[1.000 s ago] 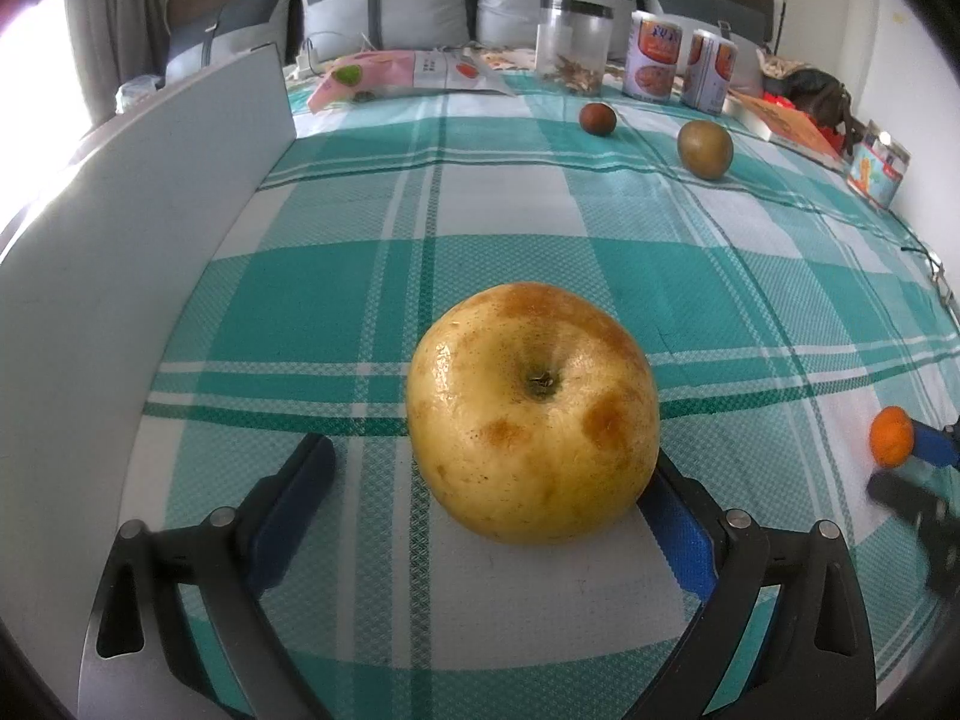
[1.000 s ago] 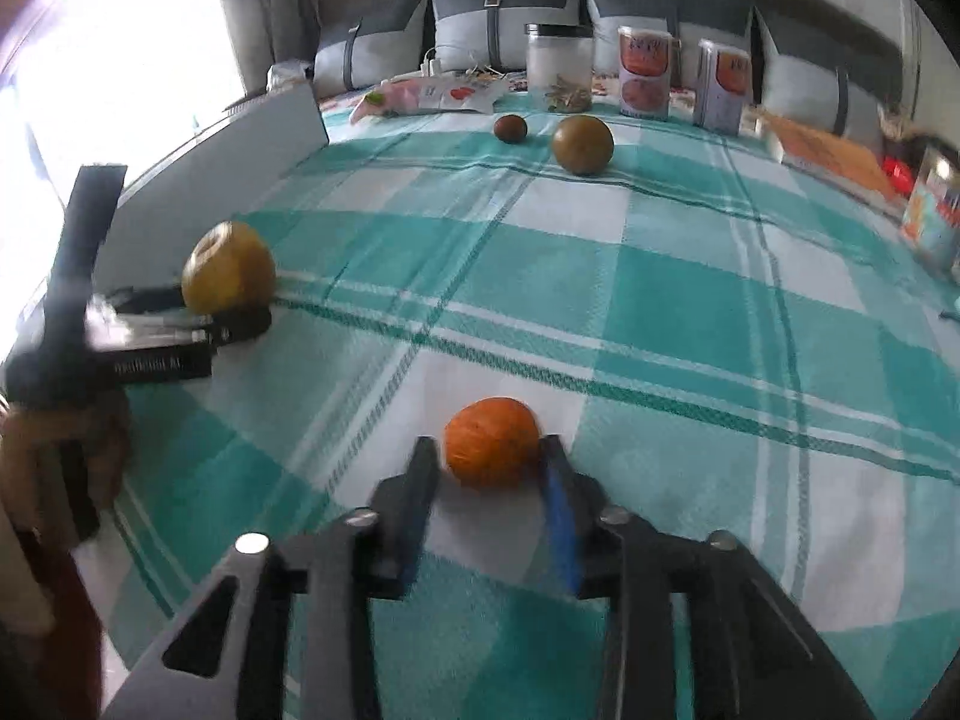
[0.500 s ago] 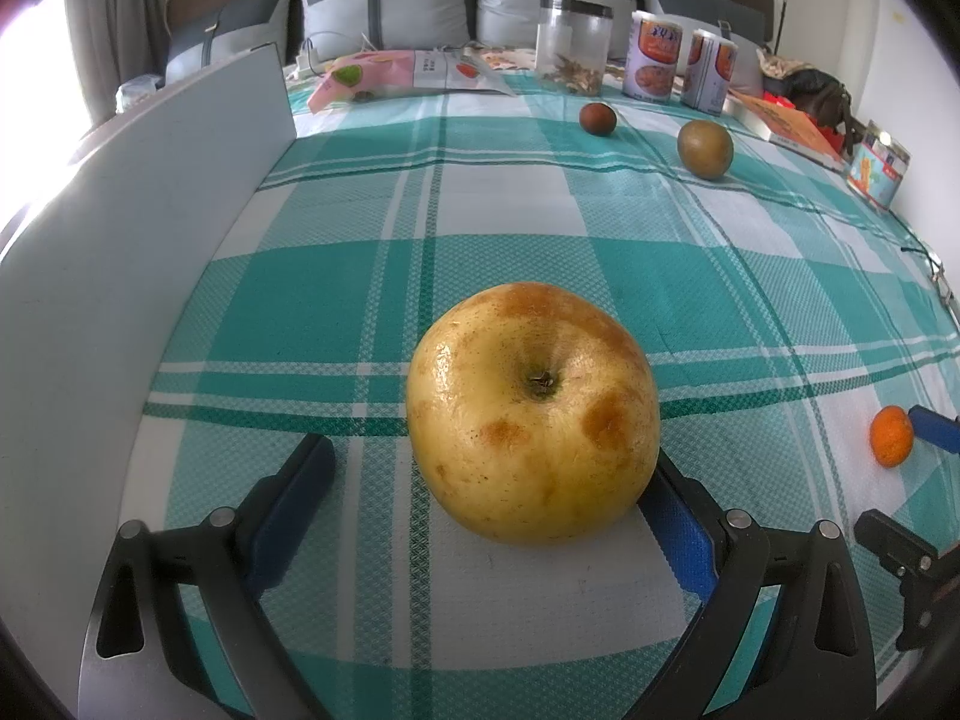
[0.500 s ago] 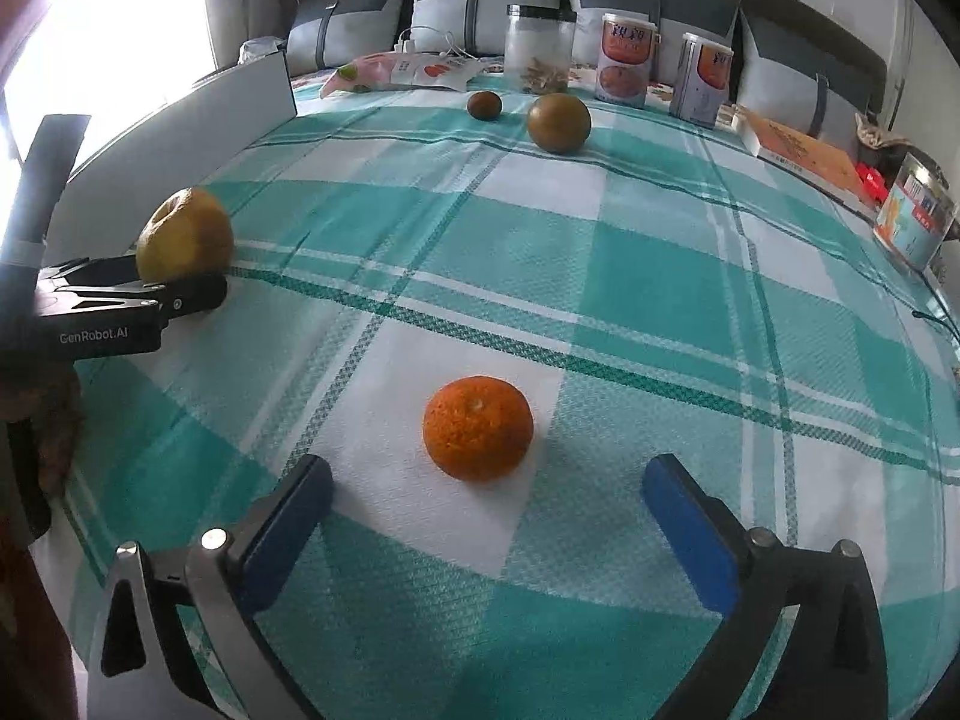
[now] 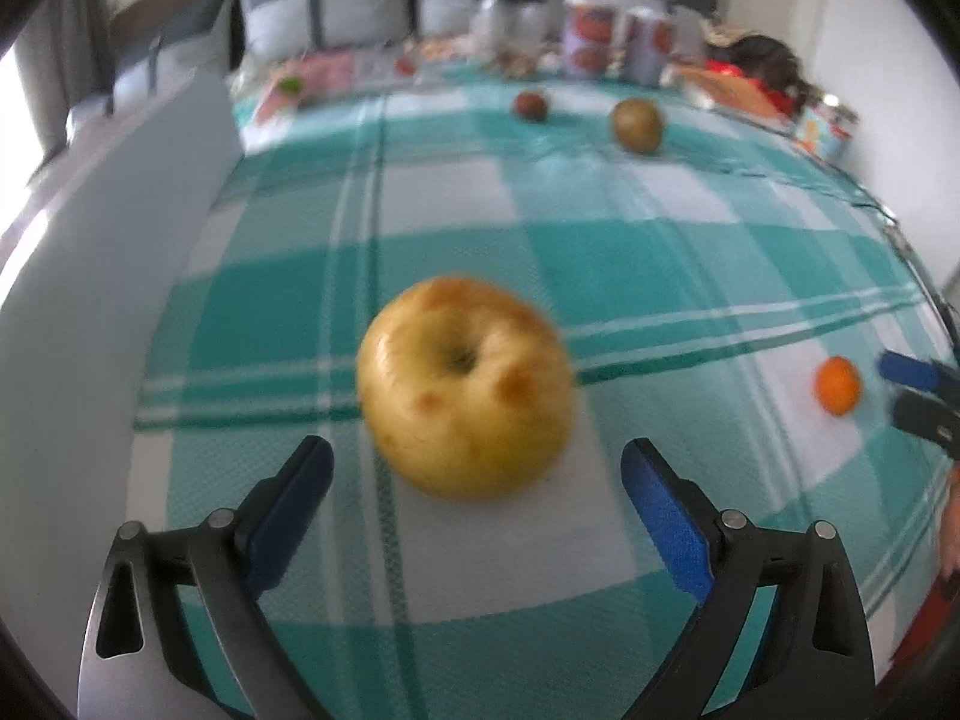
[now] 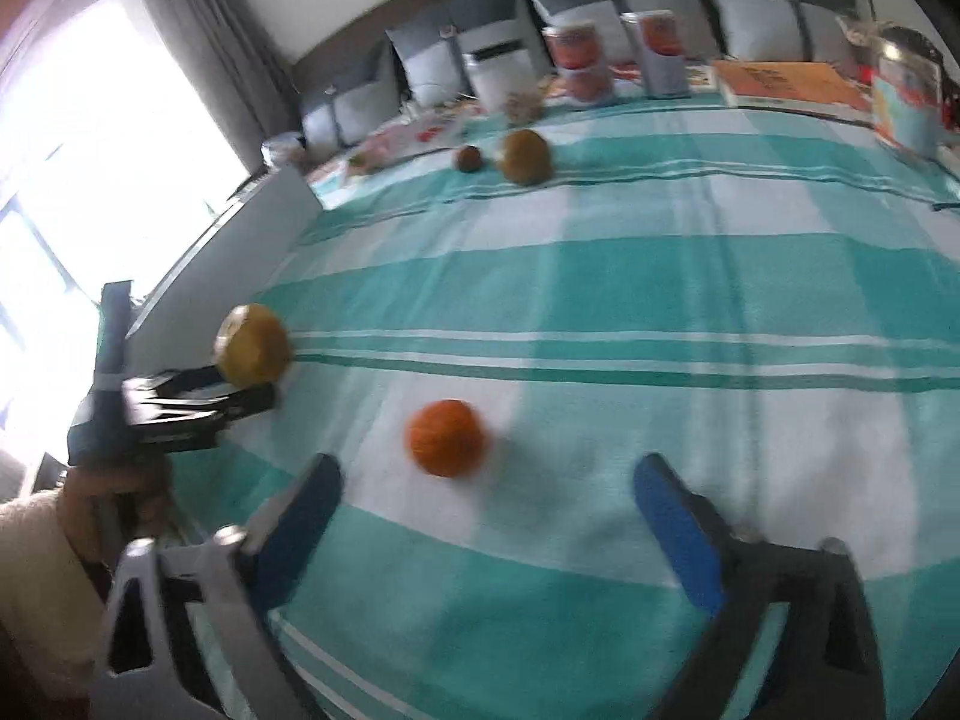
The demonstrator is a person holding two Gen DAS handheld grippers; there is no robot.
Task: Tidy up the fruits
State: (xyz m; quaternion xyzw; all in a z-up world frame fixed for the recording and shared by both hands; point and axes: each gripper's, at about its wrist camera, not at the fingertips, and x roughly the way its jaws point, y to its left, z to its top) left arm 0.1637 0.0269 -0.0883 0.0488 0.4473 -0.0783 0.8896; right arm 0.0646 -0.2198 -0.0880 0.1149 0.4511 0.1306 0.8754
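Bright window (image 6: 90, 192), grey cushions (image 6: 600, 18)

The left gripper (image 5: 474, 468) stands wide open, its blue pads (image 5: 660, 510) clear of the yellow apple (image 5: 465, 387) resting on the teal checked cloth (image 5: 660, 276). Far right, an orange tangerine (image 5: 837, 384) lies just beside the right gripper (image 5: 918, 390).

The left claw (image 5: 474, 480) stood wide open, its blue pads (image 5: 288, 510) spread well apart and touching nothing. The right claw (image 6: 486, 516) was spread just as wide, blue-padded fingers (image 6: 678, 534) far apart, gripping nothing. In the right wrist view, the left claw lay off to the left, a bare hand (image 6: 114, 492) wrapped around its handle.
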